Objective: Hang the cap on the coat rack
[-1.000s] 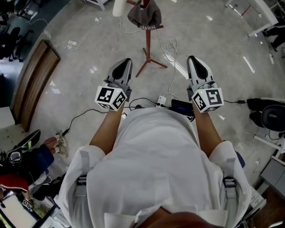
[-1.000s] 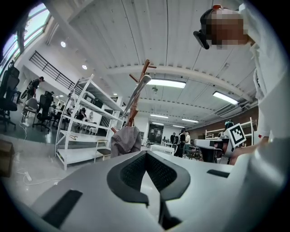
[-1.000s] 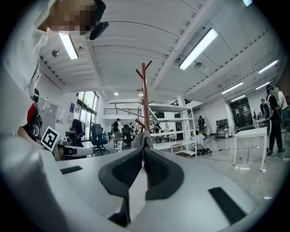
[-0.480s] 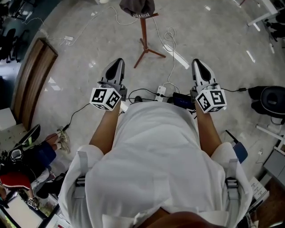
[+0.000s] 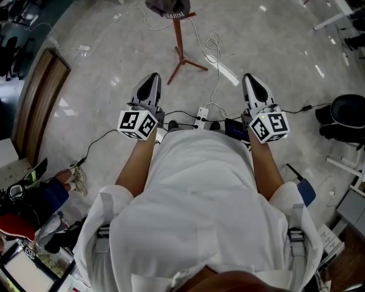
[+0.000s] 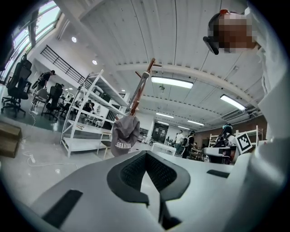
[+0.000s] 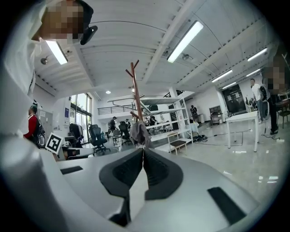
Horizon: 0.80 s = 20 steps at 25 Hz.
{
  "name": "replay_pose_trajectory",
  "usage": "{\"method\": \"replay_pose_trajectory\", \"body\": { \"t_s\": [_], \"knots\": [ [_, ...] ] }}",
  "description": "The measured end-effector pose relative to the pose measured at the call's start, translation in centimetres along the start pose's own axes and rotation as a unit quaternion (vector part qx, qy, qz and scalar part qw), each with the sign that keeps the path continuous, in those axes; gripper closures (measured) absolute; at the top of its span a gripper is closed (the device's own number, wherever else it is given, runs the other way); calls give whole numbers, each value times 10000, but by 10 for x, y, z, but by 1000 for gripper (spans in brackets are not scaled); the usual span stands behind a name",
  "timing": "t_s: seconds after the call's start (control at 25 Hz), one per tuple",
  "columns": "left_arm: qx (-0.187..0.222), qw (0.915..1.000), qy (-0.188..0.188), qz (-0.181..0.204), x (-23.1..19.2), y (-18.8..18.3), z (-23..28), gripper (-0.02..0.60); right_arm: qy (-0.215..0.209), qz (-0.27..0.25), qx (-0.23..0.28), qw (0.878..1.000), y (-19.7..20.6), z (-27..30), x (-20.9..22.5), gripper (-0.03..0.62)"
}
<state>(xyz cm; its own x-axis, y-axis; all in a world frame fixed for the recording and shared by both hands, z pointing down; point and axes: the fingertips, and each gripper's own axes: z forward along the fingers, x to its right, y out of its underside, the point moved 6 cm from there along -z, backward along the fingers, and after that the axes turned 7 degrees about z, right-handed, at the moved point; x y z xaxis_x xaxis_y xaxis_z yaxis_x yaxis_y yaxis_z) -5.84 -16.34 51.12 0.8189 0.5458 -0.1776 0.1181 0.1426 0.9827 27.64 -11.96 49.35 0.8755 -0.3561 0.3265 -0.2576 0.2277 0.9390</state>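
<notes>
Two empty grippers: left gripper (image 5: 150, 82), right gripper (image 5: 251, 81).
Jaws of each clenched together on nothing; grey cap (image 5: 166, 7) hangs atop the coat rack (image 5: 179, 40), well apart, ahead.

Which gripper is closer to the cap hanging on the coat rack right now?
Left. The left gripper is short of the cap, slightly to its left; the right gripper is farther out to its right. The cap also looks bigger in the left gripper view.
</notes>
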Motion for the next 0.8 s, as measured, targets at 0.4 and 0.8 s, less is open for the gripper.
{"method": "replay_pose_trajectory", "body": {
  "t_s": [0.4, 0.8],
  "knots": [
    [-15, 9996, 124, 264, 19, 1, 8, 575, -20, 103, 98, 9999, 1, -12, 9, 569],
    [-66, 9957, 778, 500, 28, -8, 6, 575, -165, 243, 122, 9995, 4, -8, 0, 569]
  ]
}}
